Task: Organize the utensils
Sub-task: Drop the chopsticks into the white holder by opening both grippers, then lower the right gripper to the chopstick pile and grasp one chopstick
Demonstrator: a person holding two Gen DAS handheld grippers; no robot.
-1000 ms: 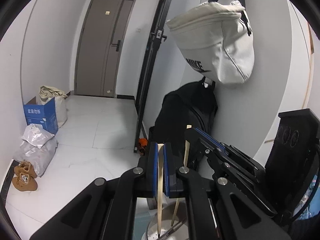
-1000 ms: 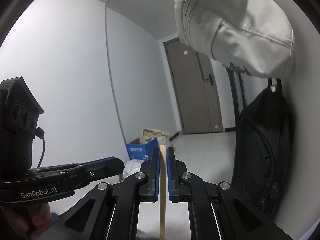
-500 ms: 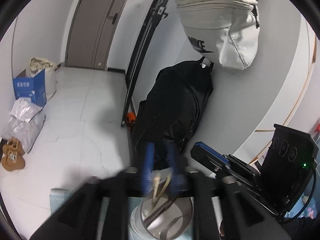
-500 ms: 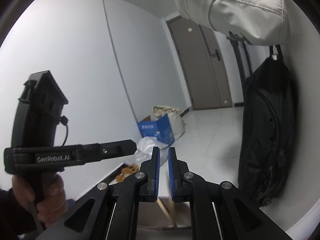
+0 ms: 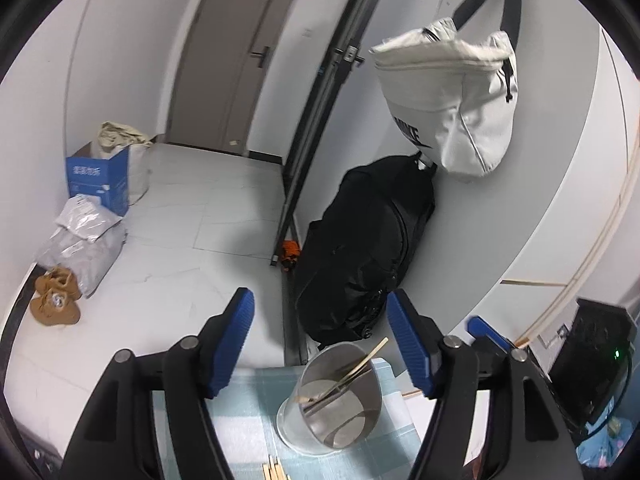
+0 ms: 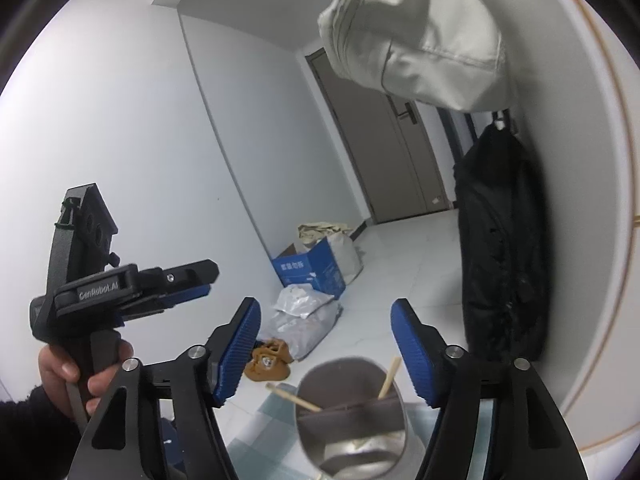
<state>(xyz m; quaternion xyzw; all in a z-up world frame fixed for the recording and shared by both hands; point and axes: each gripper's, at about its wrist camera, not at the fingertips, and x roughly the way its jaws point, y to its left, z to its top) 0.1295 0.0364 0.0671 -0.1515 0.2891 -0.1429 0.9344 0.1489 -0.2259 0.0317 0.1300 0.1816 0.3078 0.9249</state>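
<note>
Above the steel cup (image 5: 336, 396) I hold both grippers, left (image 5: 320, 342) and right (image 6: 326, 350), jaws just spread and empty; wooden chopsticks (image 5: 352, 372) lean inside that cup.

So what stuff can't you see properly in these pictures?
- Bottom of the metal cup, left wrist view: the chopsticks and a divider cover it.
- Loose sticks, left wrist view: cut off by the bottom edge, so no count.
- Blue box writing, right wrist view: too small to read.
- White bag, right wrist view: top cut off by the edge.
- Table cloth: mostly behind the tongs.
</note>
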